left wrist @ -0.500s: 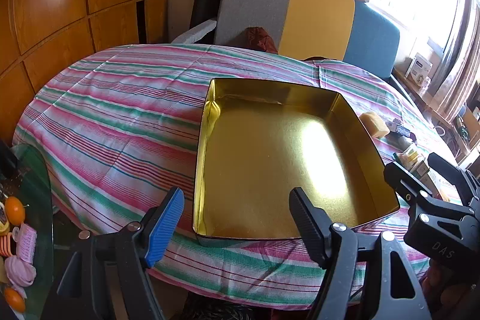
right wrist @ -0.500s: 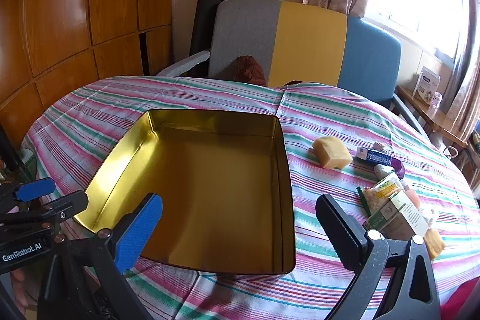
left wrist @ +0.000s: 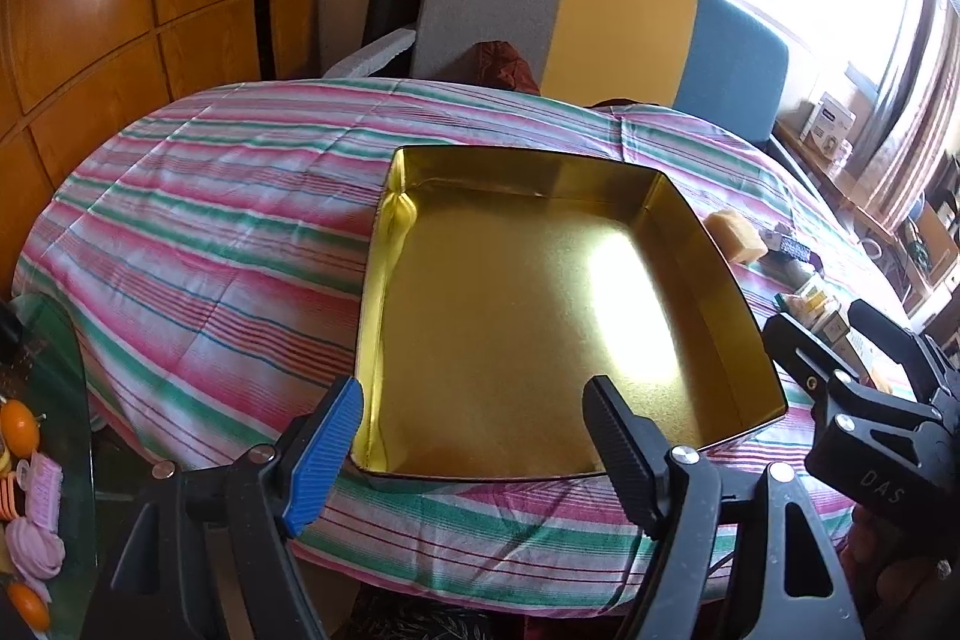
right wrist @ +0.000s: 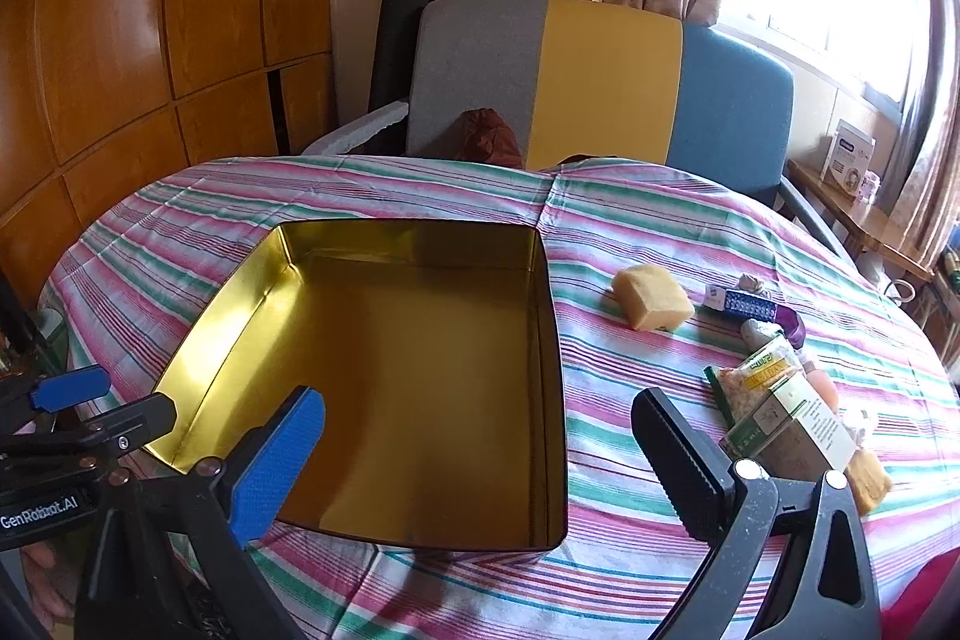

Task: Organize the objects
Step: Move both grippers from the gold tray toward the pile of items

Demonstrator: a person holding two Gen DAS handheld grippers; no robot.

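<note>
Shallow gold rectangular metal tin (right wrist: 420, 376) sitting empty, mid-table, on pink-green striped tablecloth (left wrist: 210, 232). Nothing packed yet; task looking barely started.

Loose items lying right of tin, apart from it: yellow sponge block (right wrist: 653, 304), blue-white tube (right wrist: 741, 303), green-white carton (right wrist: 792, 430), snack packet (right wrist: 750, 376).

Left gripper (left wrist: 480, 436) hovering over tin's near edge, jaws spread, holding nothing.

Right gripper (right wrist: 480, 451) hovering at tin's near right corner, jaws spread, holding nothing.

All items waiting to go in.
</note>
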